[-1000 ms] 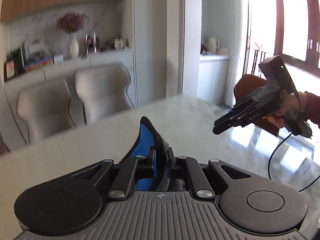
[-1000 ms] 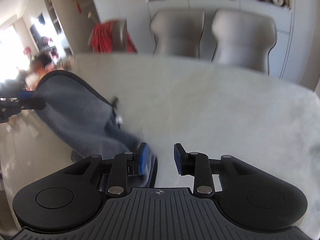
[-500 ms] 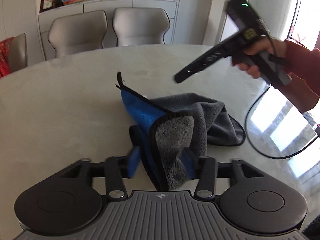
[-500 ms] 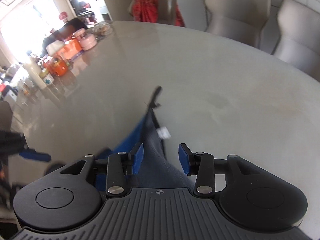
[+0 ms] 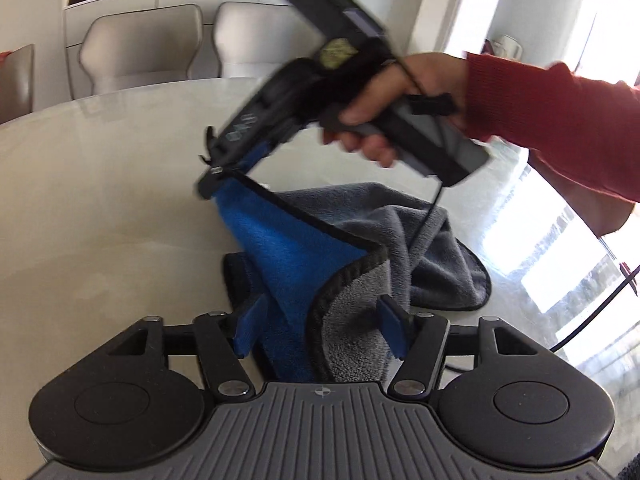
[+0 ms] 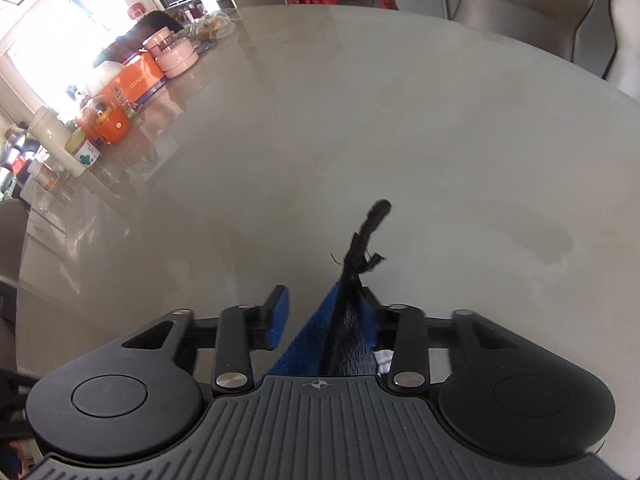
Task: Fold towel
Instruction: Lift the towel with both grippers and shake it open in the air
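One towel of soft pile, blue on one face and grey on the other with a black bound edge [image 5: 288,248], is seen lying in a crumpled heap on the one pale, glossy, round-edged table [image 5: 100,200]. Two black handheld grippers are counted, each with two blue-padded fingers.

The left gripper [image 5: 320,312] is held low over the near end of the heap. Its two fingers [image 5: 248,324] are spread apart and have just been closing, with a doubled fold of the towel standing between them; no firm clamp on it can be made out.

The right gripper [image 6: 324,304] is held by one hand [image 5: 384,112] in a red knitted sleeve [image 5: 552,128], at the raised far corner of the towel. In the right wrist view its two fingers [image 6: 280,316] are parted: the corner is laid against one pad, while a clear gap is left at the other. One black loop is seen sticking up from that corner.

Two beige upholstered chairs [image 5: 140,48] are placed behind the table.
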